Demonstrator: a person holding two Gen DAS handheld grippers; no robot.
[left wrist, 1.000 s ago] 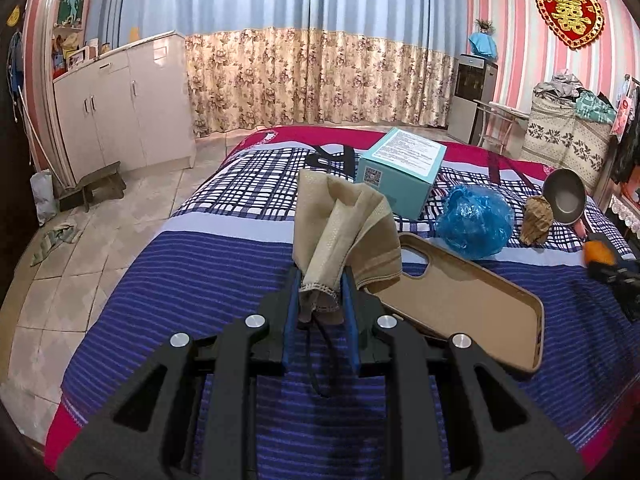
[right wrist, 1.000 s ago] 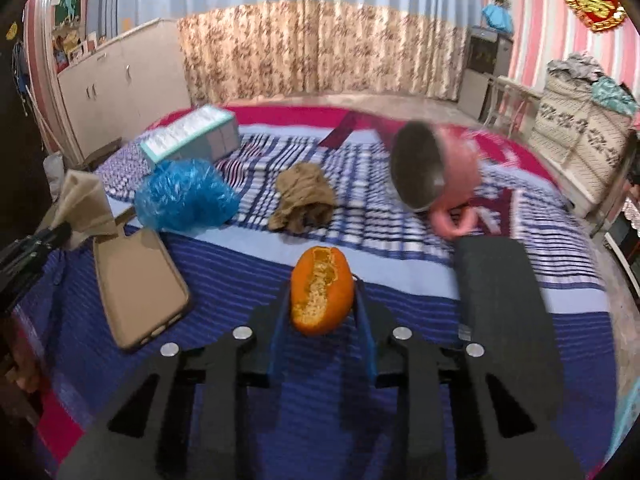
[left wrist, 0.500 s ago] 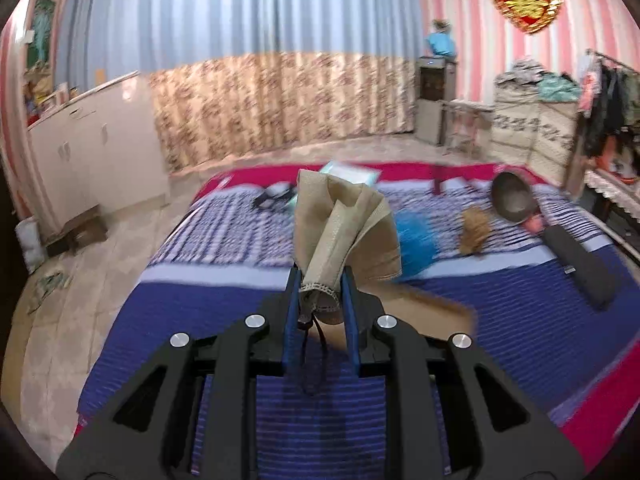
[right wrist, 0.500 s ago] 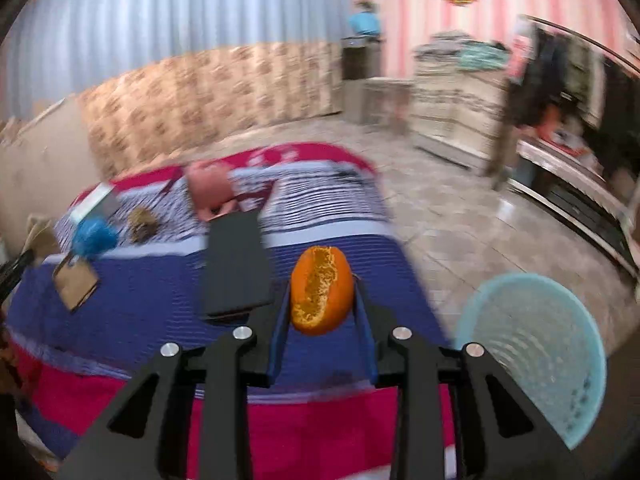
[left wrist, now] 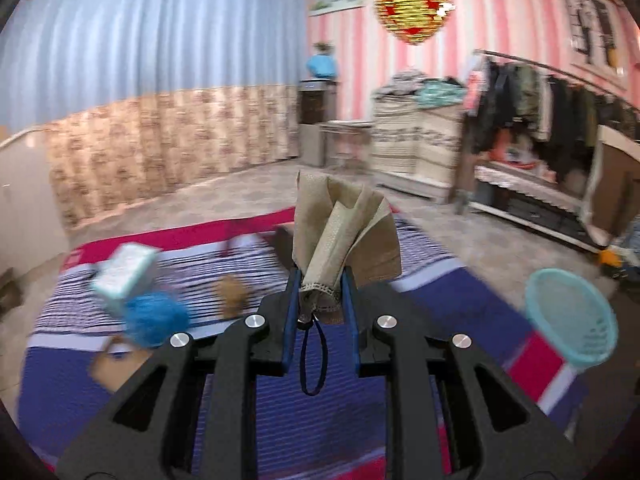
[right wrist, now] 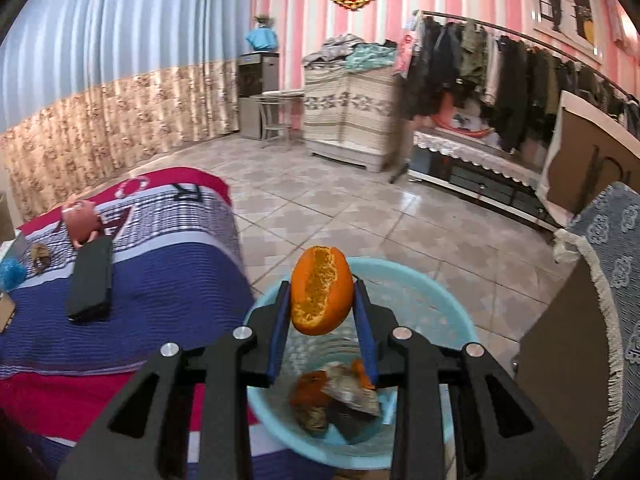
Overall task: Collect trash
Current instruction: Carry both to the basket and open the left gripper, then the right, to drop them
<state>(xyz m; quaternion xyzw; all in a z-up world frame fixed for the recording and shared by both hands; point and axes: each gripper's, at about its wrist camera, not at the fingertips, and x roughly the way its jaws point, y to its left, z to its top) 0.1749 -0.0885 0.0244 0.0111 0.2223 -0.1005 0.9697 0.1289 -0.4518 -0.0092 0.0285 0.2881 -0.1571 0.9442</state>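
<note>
Orange peel [right wrist: 321,290] sat squeezed in right gripper [right wrist: 322,300] above blue basket [right wrist: 448,300]. Left gripper [left wrist: 320,292] pinched tan mask [left wrist: 340,232]; basket at three o'clock, early drop could miss.

A bed [right wrist: 168,280] in blue-striped, red-edged bedding carries a pink mug [right wrist: 80,222], a black flat case [right wrist: 90,282], a teal box [left wrist: 126,270] and a blue bag [left wrist: 154,318]. A light-blue basket [right wrist: 448,300] with scraps in it stands on the tiled floor [right wrist: 360,216] just beside the bed.
</note>
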